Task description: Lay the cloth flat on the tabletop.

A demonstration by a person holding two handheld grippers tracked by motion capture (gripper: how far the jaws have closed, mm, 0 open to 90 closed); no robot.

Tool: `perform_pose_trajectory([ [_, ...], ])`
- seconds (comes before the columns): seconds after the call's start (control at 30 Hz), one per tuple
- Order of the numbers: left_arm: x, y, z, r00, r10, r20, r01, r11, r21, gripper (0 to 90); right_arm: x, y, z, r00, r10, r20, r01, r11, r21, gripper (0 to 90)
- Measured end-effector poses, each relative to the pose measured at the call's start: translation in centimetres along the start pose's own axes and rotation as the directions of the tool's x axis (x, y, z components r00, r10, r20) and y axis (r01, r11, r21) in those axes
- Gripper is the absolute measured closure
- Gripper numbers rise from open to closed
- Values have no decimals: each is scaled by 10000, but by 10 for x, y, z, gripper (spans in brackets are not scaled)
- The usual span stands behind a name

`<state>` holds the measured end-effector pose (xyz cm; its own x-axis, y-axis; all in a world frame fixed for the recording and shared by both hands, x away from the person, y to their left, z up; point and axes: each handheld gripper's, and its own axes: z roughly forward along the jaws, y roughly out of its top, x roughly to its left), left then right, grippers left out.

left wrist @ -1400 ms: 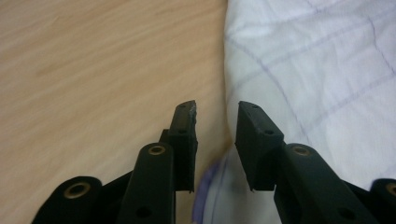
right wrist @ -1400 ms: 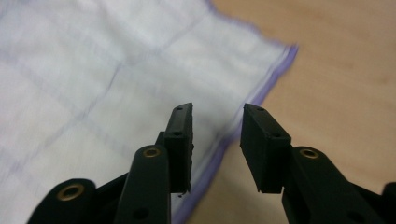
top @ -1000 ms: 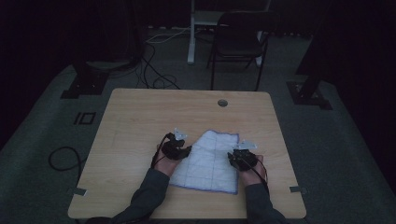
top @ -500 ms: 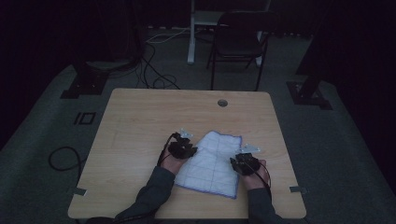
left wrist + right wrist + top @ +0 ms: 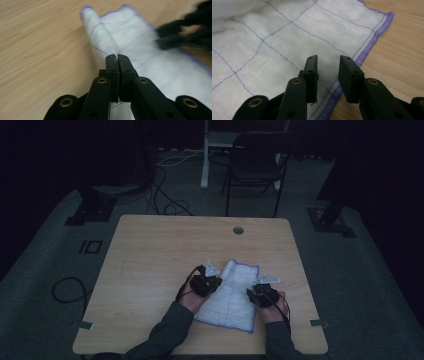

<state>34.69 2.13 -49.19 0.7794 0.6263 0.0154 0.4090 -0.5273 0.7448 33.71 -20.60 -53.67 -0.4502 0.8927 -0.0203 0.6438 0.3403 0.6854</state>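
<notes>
A white cloth (image 5: 232,297) with thin purple grid lines and a purple hem lies on the wooden table (image 5: 150,250), near its front edge. My left gripper (image 5: 215,282) is at the cloth's left side. Its jaws have just been closing and now pinch a raised fold of the cloth (image 5: 130,37). In the left gripper view the left gripper (image 5: 116,58) shows no gap, with fabric between the pads. My right gripper (image 5: 252,294) is at the cloth's right edge. In its own view the right gripper (image 5: 328,62) stands open just above the cloth (image 5: 274,45), beside the hem.
A round cable hole (image 5: 238,230) sits near the table's far edge. Behind the table stand a dark chair (image 5: 255,165) and a white post, with cables (image 5: 165,195) on the floor. Bare wood (image 5: 402,50) lies right of the hem.
The left gripper has moved right and slightly up, drawing the cloth's left edge inward, so the cloth looks narrower. The right gripper has stayed put.
</notes>
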Motion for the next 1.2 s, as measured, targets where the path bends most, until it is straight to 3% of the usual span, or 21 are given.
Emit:
perform_pose_trajectory([
  [0.13,-23,-3,5,9989,411,242,-412,9991,52,886,2,0,-2,9998,-11,196,14,9999,-121,692],
  [0.3,-42,-14,17,9964,630,560,-652,9971,387,885,2,5,-15,9996,109,244,-82,9944,-1057,682],
  [0.47,-52,-21,23,9950,697,710,-742,9952,638,882,7,9,-28,9997,-13,248,63,9796,-2006,656],
  [0.53,-54,-24,23,9943,745,766,-800,9942,717,880,10,10,-29,9999,-124,104,143,9766,-2145,634],
  [0.63,-57,-26,21,9927,788,912,-859,9933,771,869,14,9,-24,9994,-327,-117,298,9798,-1980,608],
  [0.73,-59,-27,19,9910,805,1068,-886,9933,740,847,15,7,-13,9987,-375,-331,325,9895,-1409,587],
  [0.9,-60,-25,4,9895,798,1205,-834,9962,248,774,13,5,-8,9982,-210,-561,152,9947,-1018,582],
  [1.0,-55,-21,-12,9931,812,844,-796,9966,-223,713,12,5,-6,9974,-278,-659,232,9973,-694,634],
  [1.03,-49,-20,-21,9960,737,513,-712,9963,-488,686,12,5,-5,9970,-294,-712,248,9976,-648,655],
  [1.07,-49,-20,-21,9960,737,513,-712,9963,-488,656,12,5,-5,9967,-323,-748,276,9976,-635,678],
  [1.13,-39,-19,-31,9986,531,-4,-530,9964,-660,636,12,6,-6,9963,-348,-784,301,9977,-601,690],
  [1.2,-29,-21,-35,9993,292,-244,-305,9980,-547,605,13,9,-8,9965,-409,-725,358,9968,-713,688],
])
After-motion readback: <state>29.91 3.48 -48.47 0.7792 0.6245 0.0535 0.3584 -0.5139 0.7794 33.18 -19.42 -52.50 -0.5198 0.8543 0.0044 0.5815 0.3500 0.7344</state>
